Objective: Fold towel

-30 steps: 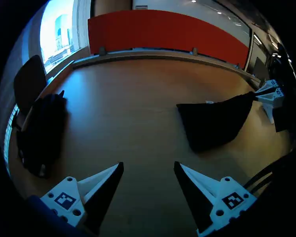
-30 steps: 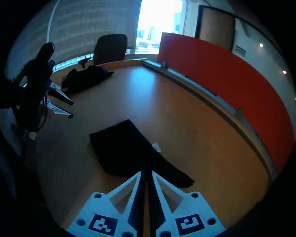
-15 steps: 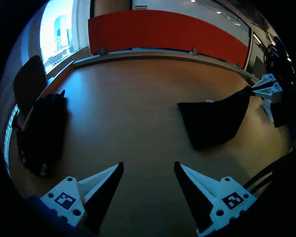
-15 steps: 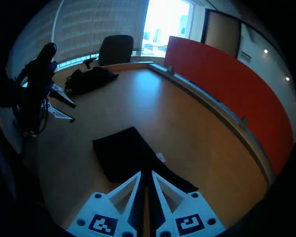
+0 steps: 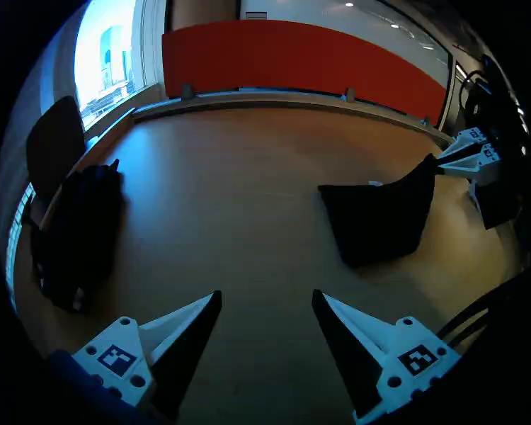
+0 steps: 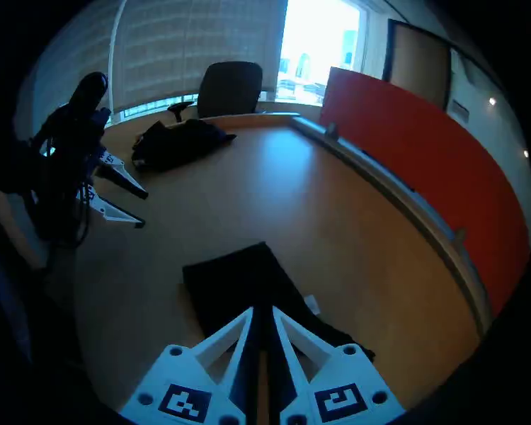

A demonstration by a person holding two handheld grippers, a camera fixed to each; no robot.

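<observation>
Our right gripper (image 6: 263,312), fingers pinching the dark towel (image 5: 375,219) by a corner, holds it raised off the bench (image 5: 251,177). Our left gripper (image 5: 265,297) waits, fingers spread. Next, probably carry that corner across.

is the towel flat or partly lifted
Partly lifted: the right hand-held gripper holds one corner of the towel raised; the rest lies on the table.

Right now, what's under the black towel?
The wooden table lies under the towel. The right gripper, jaws shut on one corner, holds that end up. A small white bit peeks out beside it; anything fully covered cannot be seen.
</observation>
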